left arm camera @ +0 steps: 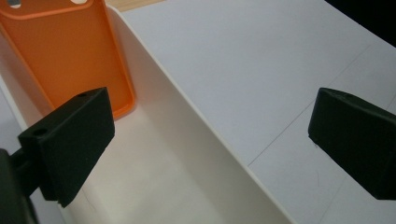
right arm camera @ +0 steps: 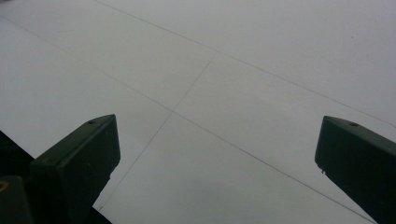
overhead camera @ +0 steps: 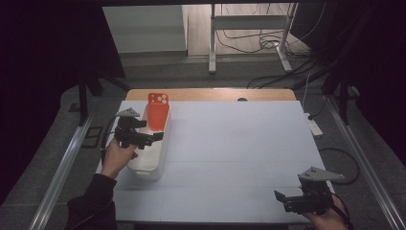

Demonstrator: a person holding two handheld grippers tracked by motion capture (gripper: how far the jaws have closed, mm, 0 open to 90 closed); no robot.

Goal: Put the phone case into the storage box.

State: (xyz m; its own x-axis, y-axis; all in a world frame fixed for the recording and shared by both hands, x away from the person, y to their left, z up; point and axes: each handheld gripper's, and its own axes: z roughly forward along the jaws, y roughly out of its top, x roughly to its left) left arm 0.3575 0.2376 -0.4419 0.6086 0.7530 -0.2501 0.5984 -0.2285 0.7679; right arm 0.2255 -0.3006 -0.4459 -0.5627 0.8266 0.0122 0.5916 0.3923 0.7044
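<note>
Right tool [overhead camera: 287, 200]: nearest the camera, at 5 o'clock on the bench [overhead camera: 239, 143]; jaws wide apart, nothing between them, over bare white surface.
Left tool [overhead camera: 152, 139]: at 9 o'clock, held over the white bin [overhead camera: 152, 165]; jaws wide apart, one jaw inside the bin, the other beyond its long wall.
Orange phone case [overhead camera: 157, 114]: upright in the bin's far end, at 12 o'clock from the left tool, leaning on the end wall.
</note>
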